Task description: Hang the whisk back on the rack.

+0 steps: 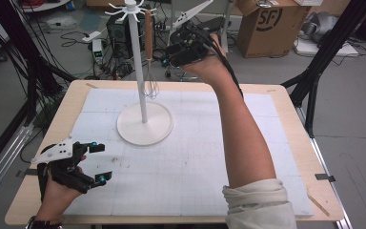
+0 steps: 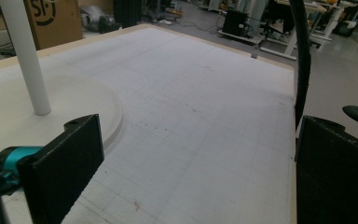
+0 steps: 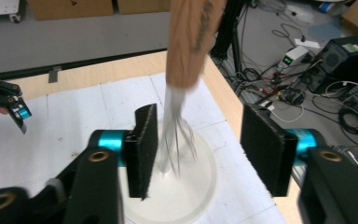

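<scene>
My right tongs (image 3: pixel 198 149), jaws parted, have let go of the wooden-handled wire whisk (image 3: pixel 191 51), which hangs from the white hook stand (image 1: pixel 138 57); my left tongs (image 1: pixel 97 162) wait open on the surface (image 1: pixel 195 157).

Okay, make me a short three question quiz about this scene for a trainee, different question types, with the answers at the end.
1. True or false: the whisk lies flat on the table.
2. Which claw is raised beside the whisk? A) the left claw B) the right claw
3. Fill in: the white stand rests on a round ____.

Key:
1. False. The whisk hangs wires down from a hook at the top of the stand.
2. B. The right claw is open, the whisk free between its pads; the left claw, also open, is low over the mat.
3. Base.
</scene>
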